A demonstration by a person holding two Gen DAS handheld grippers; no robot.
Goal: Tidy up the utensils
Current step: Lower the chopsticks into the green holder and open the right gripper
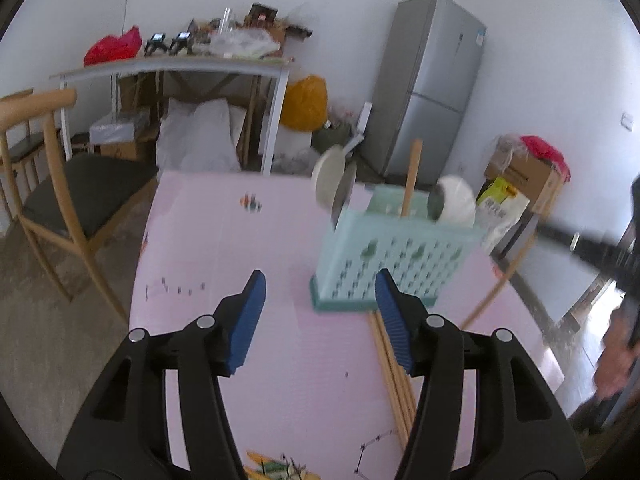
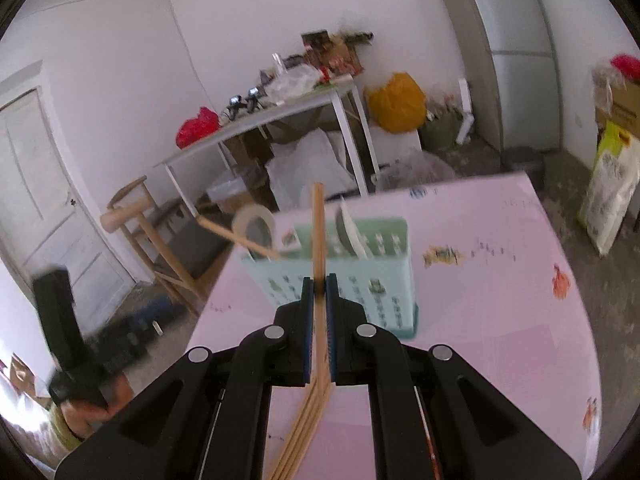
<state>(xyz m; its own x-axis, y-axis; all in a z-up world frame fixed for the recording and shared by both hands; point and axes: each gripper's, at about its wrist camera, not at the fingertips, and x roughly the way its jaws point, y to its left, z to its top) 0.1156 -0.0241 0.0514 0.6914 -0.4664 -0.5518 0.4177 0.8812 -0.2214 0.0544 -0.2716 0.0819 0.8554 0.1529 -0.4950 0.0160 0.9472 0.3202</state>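
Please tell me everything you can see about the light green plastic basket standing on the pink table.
The basket is a pale mint plastic utensil holder, rectangular, with rows of small cut-out holes in its walls and a darker teal base. It stands upright on the pink table. Inside it stand two spoons with pale bowls, another pale rounded utensil and a wooden chopstick. More chopsticks lie on the table at its foot. No gripper touches it.

One basket (image 1: 396,264), two spoons (image 1: 329,178), perhaps five chopsticks (image 2: 304,420).

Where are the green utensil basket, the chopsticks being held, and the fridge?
green utensil basket (image 1: 400,264), left wrist view, perforated front wall.
chopsticks (image 2: 318,236), right wrist view, shaft above the pads.
fridge (image 1: 432,80), left wrist view, upper door.
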